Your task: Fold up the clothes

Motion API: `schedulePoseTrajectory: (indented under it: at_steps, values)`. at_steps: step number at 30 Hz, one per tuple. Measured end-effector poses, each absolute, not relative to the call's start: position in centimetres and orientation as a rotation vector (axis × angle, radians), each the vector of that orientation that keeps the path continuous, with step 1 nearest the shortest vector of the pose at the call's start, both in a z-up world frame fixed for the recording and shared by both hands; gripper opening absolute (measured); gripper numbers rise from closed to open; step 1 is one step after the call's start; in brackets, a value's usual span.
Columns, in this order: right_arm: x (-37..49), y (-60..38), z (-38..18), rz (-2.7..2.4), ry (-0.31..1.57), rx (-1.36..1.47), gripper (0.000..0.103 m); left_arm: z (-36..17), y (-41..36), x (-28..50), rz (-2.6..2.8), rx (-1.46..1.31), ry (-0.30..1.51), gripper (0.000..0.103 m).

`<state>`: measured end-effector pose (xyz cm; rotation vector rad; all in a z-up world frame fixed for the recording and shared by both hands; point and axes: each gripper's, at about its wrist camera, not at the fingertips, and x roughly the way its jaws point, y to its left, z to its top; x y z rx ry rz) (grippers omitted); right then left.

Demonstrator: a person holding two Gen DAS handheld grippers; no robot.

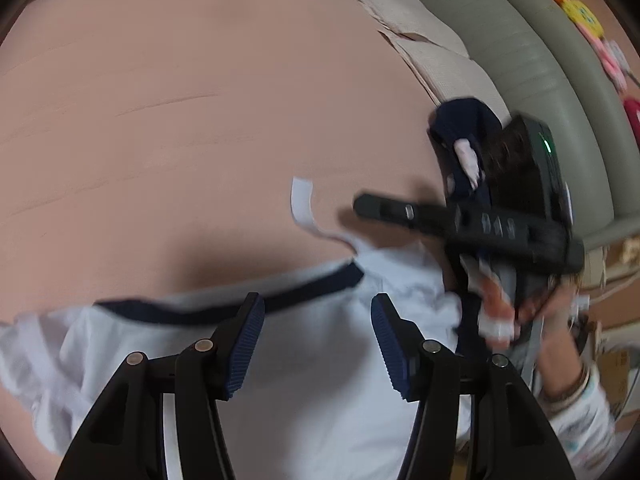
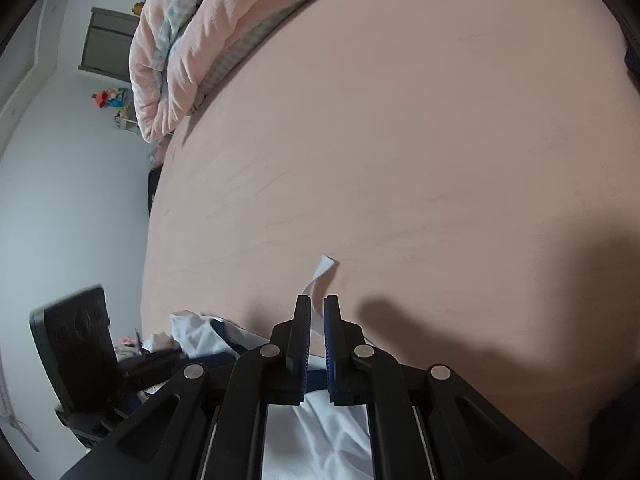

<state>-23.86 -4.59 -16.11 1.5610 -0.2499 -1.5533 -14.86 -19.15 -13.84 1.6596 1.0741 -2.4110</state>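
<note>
A white shirt (image 1: 320,360) with a dark collar band (image 1: 224,308) lies at the near edge of the pink bed sheet (image 1: 180,120). The left gripper (image 1: 318,312) hangs over it with fingers apart and nothing between them. The right gripper (image 2: 317,312) has its fingers pinched together on the shirt's white label strip (image 2: 320,276). A folded pink blanket (image 2: 180,40) sits at the far corner.
</note>
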Motion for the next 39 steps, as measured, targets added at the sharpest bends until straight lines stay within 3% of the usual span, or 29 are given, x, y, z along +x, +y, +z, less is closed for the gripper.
schedulePoseTrajectory:
  at_steps: [4, 9, 14, 18, 22, 23, 24, 26, 30, 35, 39]
  values:
    - [-23.0, -7.0, -17.0, -1.592, -0.17, 1.565, 0.004, -15.6, -20.6, -16.9, -2.322, 1.654, 1.174, 0.053]
    - [-21.1, -7.0, -15.7, -1.685, 0.157, 1.497, 0.005, -16.8, -21.2, -18.5, -2.258, 1.666, 1.25, 0.053]
    - [-19.9, -8.1, -14.8, -1.705, 0.28, 1.451, 0.006, -17.1, -21.1, -19.9, -2.237, 1.686, 1.244, 0.053]
    - [-18.8, -9.1, -14.5, -1.751, 0.447, 1.398, 0.025, -17.9, -21.5, -20.4, -2.177, 1.679, 1.313, 0.053]
    - [-17.4, -9.7, -14.1, -1.759, 0.542, 1.339, 0.028, -18.0, -21.7, -20.6, -2.182, 1.631, 1.321, 0.052]
    - [-17.0, -9.8, -14.3, -1.768, 0.585, 1.329, 0.028, -18.0, -21.7, -20.7, -2.184, 1.617, 1.309, 0.049]
    - [-16.8, -10.0, -14.5, -1.773, 0.621, 1.33, 0.028, -17.9, -21.6, -20.7, -2.185, 1.608, 1.291, 0.037]
    - [-16.5, -10.5, -15.0, -1.788, 0.676, 1.342, 0.028, -17.9, -21.4, -20.9, -2.179, 1.604, 1.232, 0.024]
    - [-16.7, -10.7, -15.8, -1.773, 0.631, 1.414, 0.028, -17.9, -21.2, -20.8, -2.194, 1.597, 1.175, 0.013]
    - [-15.9, -11.6, -15.4, -1.745, 0.642, 1.371, 0.028, -18.1, -21.9, -19.9, -2.233, 1.576, 1.148, 0.006]
    - [-15.3, -12.4, -15.3, -1.708, 0.646, 1.347, 0.028, -18.7, -22.0, -19.6, -2.227, 1.555, 1.243, 0.005]
